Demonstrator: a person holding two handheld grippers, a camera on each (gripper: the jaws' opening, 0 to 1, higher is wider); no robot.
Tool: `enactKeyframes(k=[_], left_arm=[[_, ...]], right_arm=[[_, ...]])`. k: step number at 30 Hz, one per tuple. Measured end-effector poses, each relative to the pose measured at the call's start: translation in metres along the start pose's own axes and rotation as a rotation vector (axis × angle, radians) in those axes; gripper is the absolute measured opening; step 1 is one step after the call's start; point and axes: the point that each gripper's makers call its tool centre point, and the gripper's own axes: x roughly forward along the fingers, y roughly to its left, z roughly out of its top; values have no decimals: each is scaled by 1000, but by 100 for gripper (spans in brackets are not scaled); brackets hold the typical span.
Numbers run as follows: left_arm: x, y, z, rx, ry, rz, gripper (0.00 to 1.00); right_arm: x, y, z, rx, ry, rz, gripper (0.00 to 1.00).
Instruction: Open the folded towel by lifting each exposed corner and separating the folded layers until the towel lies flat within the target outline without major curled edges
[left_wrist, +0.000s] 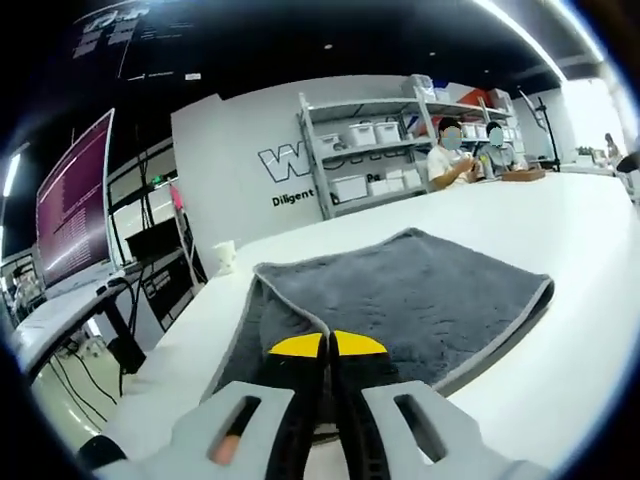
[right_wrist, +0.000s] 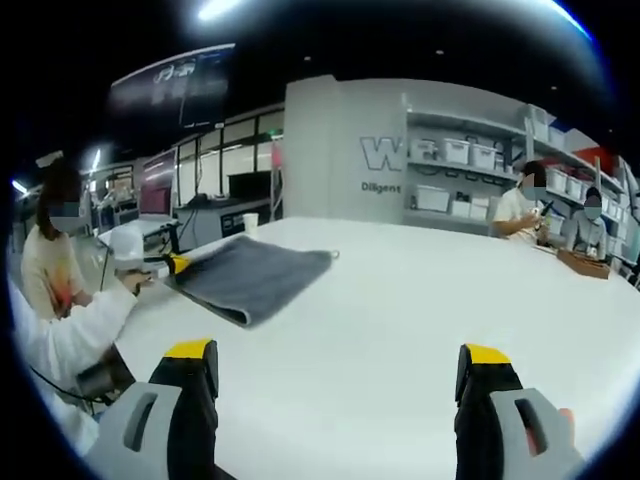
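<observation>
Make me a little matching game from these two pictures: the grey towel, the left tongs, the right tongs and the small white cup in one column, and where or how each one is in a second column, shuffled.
Things:
1. grey towel
2. left tongs
3. right tongs
4. small white cup

Places or states:
A. open wide above bare white table
B. standing near the table's far edge, beyond the towel
C. closed at the towel's near edge
D. lying folded on the table

Pairs: 1-D, 2-C, 3-A, 4-B
</observation>
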Motion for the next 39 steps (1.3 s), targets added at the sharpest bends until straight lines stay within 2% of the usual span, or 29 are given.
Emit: enactKeyframes(k=[14,26,33,39], left_arm=[[13,-54,31,37,-32,-107,2],[16,-88,39,-55,-41,-180,2],[20,-117,53,-46,-57,-228,2],[22,-137,57,-22,-58,-268,2]], right_arm=[[0,1,3,11,-3,10,99],[-2,0,0,9,5,13,99],[-3,-1,0,17,5,16,99],[-2,2,1,15,2,25,99]])
